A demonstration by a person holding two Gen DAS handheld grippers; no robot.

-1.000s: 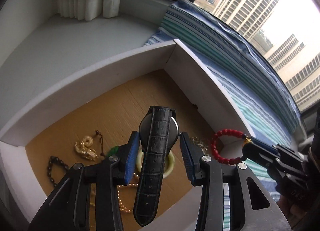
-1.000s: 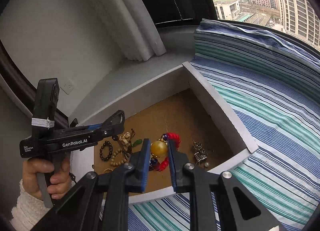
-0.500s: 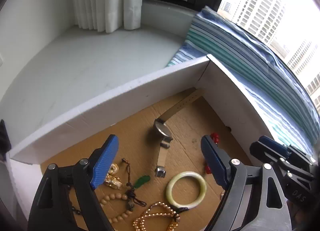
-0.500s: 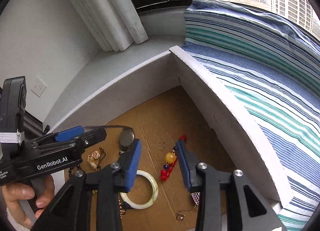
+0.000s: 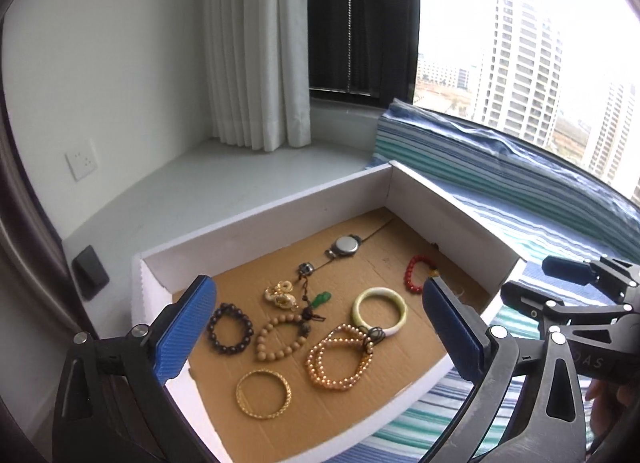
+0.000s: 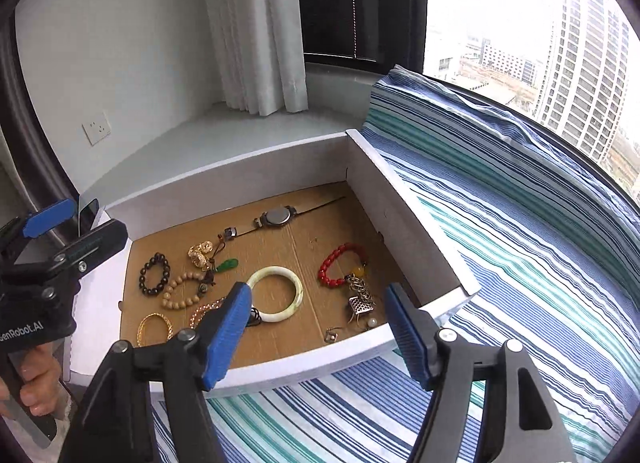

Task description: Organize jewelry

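Observation:
A white box (image 5: 280,215) with a cardboard floor holds the jewelry. A black-strap watch (image 5: 346,245) lies near its back wall. A red bead bracelet (image 5: 412,275) rests at the right, and a pale jade bangle (image 5: 379,291) in the middle. My left gripper (image 5: 317,284) hangs above the box's near side, its jaws opening with nothing between them. My right gripper (image 6: 318,290) hovers over the near right corner, jaws also opening and empty. From the right wrist, the watch (image 6: 277,217), bracelet (image 6: 336,263) and bangle (image 6: 274,271) all lie loose.
Dark beads (image 5: 230,351), wooden beads (image 5: 264,347), pearl strands (image 5: 320,367), a gold bangle (image 5: 262,414) and a green pendant (image 5: 322,298) fill the box's left half. Striped bedding (image 6: 520,223) lies right of the box. A curtain (image 5: 256,63) and window stand behind.
The left gripper let go of the watch, the right let go of the red bracelet; both now lie in the box. Both grippers pulled back and up, jaws spreading wider.

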